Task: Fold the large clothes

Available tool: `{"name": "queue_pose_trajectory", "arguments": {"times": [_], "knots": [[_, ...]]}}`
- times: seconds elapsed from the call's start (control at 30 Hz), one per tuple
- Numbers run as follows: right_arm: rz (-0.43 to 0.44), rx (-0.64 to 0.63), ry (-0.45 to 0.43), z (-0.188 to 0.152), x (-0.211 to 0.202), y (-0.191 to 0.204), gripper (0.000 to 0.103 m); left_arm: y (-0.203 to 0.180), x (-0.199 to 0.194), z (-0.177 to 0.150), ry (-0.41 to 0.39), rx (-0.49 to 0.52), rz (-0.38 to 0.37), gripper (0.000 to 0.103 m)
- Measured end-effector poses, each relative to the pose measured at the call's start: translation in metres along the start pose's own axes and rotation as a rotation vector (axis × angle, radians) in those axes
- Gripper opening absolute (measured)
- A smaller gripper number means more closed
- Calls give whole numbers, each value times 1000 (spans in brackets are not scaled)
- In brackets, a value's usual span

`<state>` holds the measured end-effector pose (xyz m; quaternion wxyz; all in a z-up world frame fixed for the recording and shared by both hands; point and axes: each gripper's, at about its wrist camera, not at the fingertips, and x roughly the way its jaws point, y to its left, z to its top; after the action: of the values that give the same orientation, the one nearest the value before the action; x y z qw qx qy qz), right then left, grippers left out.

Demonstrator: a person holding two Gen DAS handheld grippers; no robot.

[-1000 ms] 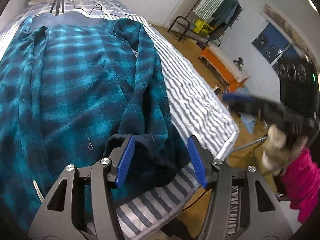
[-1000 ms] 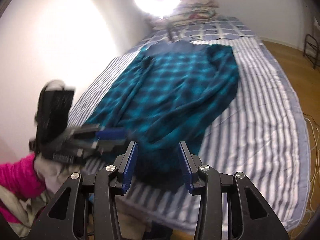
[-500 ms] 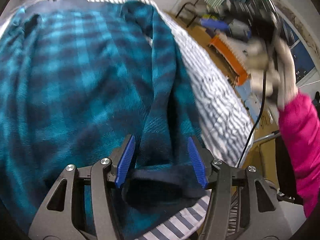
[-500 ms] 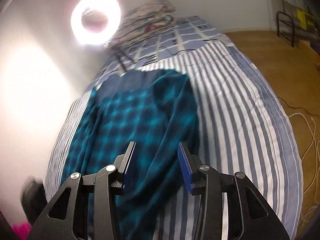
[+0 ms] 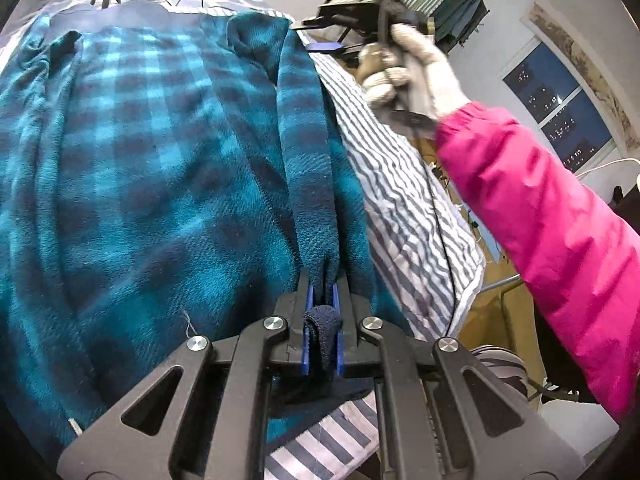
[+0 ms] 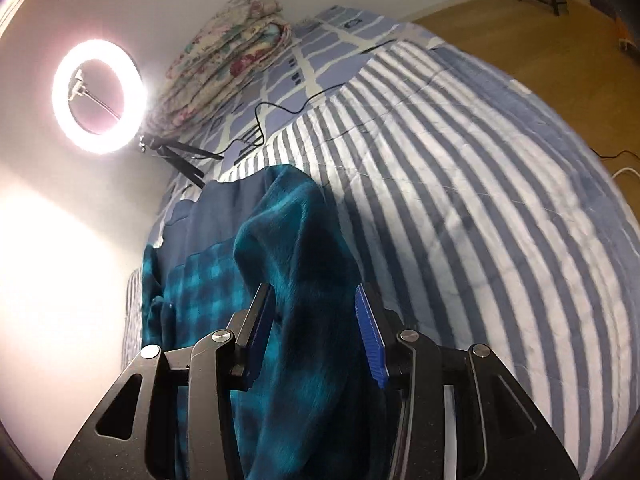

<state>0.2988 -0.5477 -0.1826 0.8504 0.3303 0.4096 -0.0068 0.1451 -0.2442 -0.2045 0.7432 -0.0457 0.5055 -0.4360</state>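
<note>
Left wrist view: your left tool (image 5: 322, 320) is clamped on the dark navy cuff of the plaid robe (image 5: 132, 168), its blue pads pressed together on the fleece. The robe is a thick, fuzzy teal-and-navy check, spread across the bed with its sleeve (image 5: 306, 152) running as a long ridge away from the pads. The striped quilt (image 5: 404, 184), wrinkled grey and white, shows on the right. Farther right your gloved right hand (image 5: 412, 68), in a pink sleeve, holds the right tool (image 5: 336, 32) above the robe's far shoulder.

Right wrist view: your right tool (image 6: 316, 332) has its pads apart, and a raised fold of the robe (image 6: 296, 264) sits between them; you cannot tell whether they touch it. The quilt (image 6: 480, 184) fills the right side. Far left, a glaring ring light (image 6: 98, 96) on a tripod stands on the bed beside a folded floral blanket (image 6: 228, 52), its cable trailing over the covers.
</note>
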Motion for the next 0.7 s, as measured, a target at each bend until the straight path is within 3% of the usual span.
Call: {"name": "queue_pose_trajectory", "arguments": {"times": [0.03, 0.1, 0.2, 0.33, 0.43, 0.6, 0.7], "knots": [[-6, -7, 6, 3, 6, 3, 39, -1, -2, -1, -3, 0, -3, 6], [-23, -6, 15, 7, 14, 7, 22, -6, -2, 2, -7, 9, -4, 6], [-7, 27, 22, 11, 21, 6, 6, -10, -8, 2, -21, 22, -8, 6], [-63, -22, -24, 12, 13, 18, 3, -13, -21, -4, -41, 20, -29, 6], [-27, -107, -43, 11, 7, 44, 3, -12, -26, -14, -37, 9, -44, 6], [100, -260, 66, -4, 26, 98, 5, -2, -17, -32, 13, -42, -41, 6], [115, -300, 96, -10, 32, 119, 7, 7, -15, -43, 27, -86, -42, 6]]}}
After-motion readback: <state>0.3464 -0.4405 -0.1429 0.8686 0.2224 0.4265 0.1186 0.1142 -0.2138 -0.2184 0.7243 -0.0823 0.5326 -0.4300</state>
